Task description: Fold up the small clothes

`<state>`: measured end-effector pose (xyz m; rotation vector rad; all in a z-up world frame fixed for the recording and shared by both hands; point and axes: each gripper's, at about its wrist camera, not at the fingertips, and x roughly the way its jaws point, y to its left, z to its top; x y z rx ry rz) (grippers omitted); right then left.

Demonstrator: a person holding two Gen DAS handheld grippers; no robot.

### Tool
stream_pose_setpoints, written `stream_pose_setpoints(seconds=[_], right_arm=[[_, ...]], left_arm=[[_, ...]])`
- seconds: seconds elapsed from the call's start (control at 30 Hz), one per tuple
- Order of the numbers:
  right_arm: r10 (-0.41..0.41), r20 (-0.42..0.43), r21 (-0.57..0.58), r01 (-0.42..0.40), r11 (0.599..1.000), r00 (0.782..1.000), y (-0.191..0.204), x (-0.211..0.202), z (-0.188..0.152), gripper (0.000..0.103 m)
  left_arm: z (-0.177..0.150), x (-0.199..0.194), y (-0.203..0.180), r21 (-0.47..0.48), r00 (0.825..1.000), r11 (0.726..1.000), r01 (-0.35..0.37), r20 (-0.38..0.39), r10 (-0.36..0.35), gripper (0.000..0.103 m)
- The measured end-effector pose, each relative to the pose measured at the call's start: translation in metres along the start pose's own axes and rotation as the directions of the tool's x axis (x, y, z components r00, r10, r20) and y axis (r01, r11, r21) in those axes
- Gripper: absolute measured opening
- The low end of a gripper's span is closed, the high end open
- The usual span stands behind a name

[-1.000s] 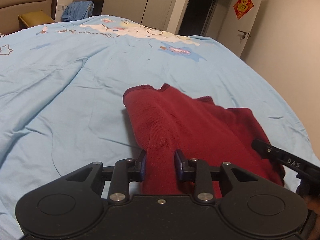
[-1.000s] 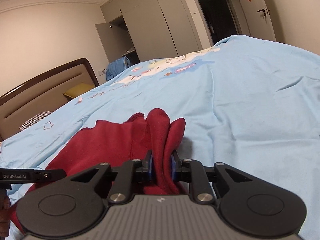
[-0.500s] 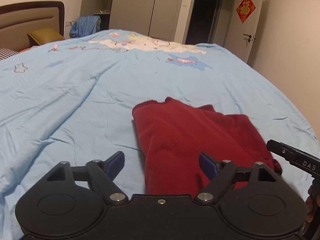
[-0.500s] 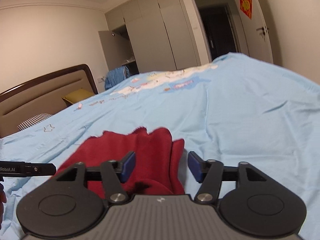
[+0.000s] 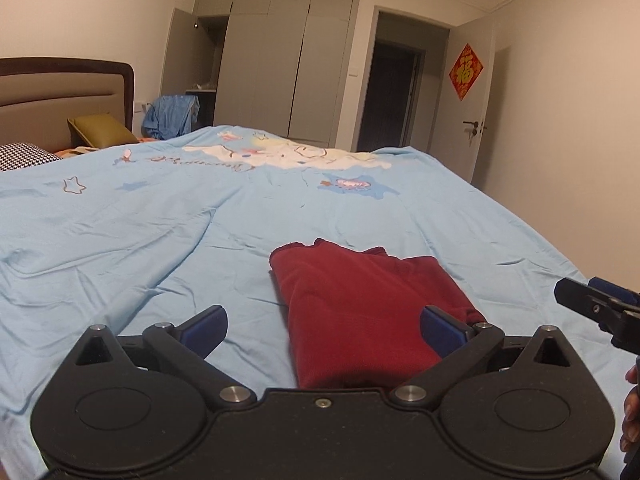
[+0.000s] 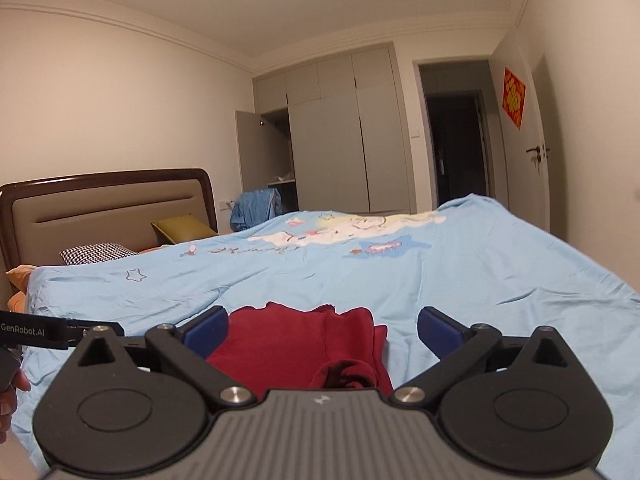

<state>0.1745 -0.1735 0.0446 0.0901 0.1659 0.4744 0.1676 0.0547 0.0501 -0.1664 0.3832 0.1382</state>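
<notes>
A fuzzy dark-red garment [image 5: 360, 304] lies folded into a rough rectangle on a wrinkled pale-blue cartoon-print bedspread [image 5: 160, 232], between the spread-apart blue-padded fingers of the left gripper [image 5: 323, 326] and right gripper [image 6: 322, 326], neither gripping it.

This is a bedroom in a home. A wide bed [image 6: 400, 280] fills most of both views, spread with a light blue duvet [image 5: 160, 240] printed with cartoon figures and stars. A padded headboard [image 6: 108, 208] stands at its head, with a checked pillow [image 6: 96, 252] and an olive cushion [image 6: 184, 228] below it. Behind stand a tall grey wardrobe [image 5: 288, 68], one door ajar, and a blue garment [image 5: 172, 114], perhaps draped over a chair. A red paper decoration [image 5: 466, 71] hangs on the white door [image 5: 476, 120].
</notes>
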Motion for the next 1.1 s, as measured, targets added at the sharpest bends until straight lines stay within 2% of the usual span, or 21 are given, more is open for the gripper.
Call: stream_pose_setpoints(seconds=[0.23, 0.47, 0.73, 0.87, 1.1], right_arm=[[-0.022, 0.003, -0.019, 0.022, 1.000, 1.000, 0.018, -0.048, -0.022, 0.103], [-0.031, -0.038, -0.009, 0.031, 0.999, 0.999, 0.027, -0.060, -0.047, 0.103], [-0.023, -0.057, -0.020, 0.021, 1.000, 0.998, 0.035, -0.057, -0.051, 0.103], [-0.021, -0.069, -0.020, 0.019, 1.000, 0.997, 0.033, -0.052, -0.053, 0.103], [-0.028, -0.105, -0.013, 0.027, 1.000, 0.994, 0.026, -0.038, -0.058, 0.103]], left_arm=[[-0.039, -0.049, 0.005, 0.012, 1.000, 1.000, -0.005, 0.028, 0.005, 0.102], [-0.066, -0.066, 0.013, 0.021, 1.000, 1.000, -0.012, 0.011, 0.012, 0.102], [-0.067, -0.066, 0.021, 0.009, 1.000, 1.000, -0.022, 0.005, 0.022, 0.102], [-0.066, -0.063, 0.019, 0.013, 0.999, 0.999, -0.052, -0.007, 0.052, 0.102], [-0.065, -0.053, 0.022, -0.009, 1.000, 1.000, -0.006, -0.007, 0.006, 0.102]])
